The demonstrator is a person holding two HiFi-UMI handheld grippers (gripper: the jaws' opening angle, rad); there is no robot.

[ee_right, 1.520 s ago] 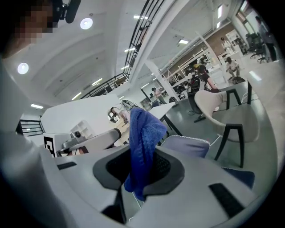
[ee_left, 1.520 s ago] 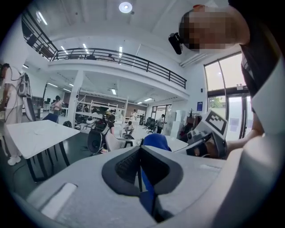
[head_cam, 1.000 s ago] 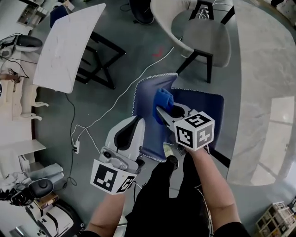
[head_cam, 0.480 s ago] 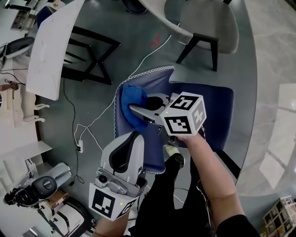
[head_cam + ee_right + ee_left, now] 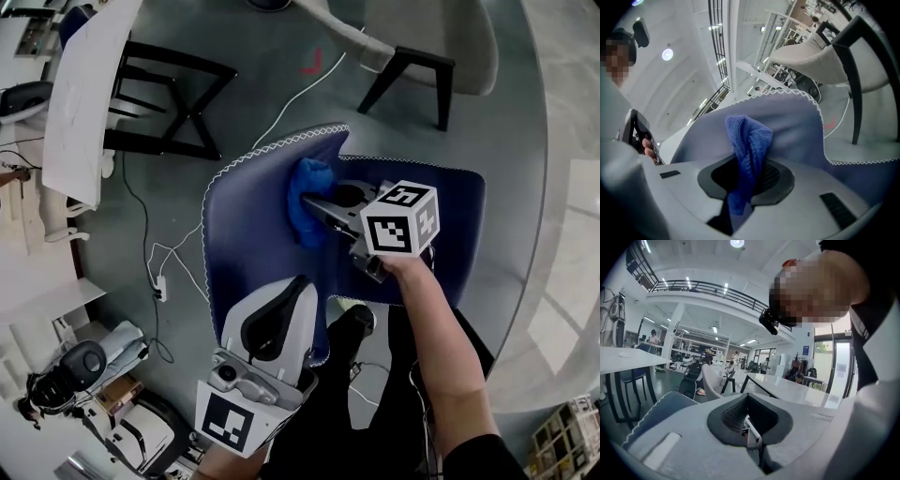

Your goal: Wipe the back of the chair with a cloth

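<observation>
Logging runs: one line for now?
right gripper shut on blue terry cloth | cloth against blue fabric chair back | left gripper shut, empty

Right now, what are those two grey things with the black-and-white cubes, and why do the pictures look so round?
They are grabbers with two jaws each; a person holds one in each hand. The top-down picture comes from a camera on the person's head. The other two come from wide-angle cameras riding on the grabbers, which bends things round. The right gripper pinches a blue cloth at the blue chair back. The left gripper is shut and empty. Each cube is part of its grabber. A white table stands at the left.
</observation>
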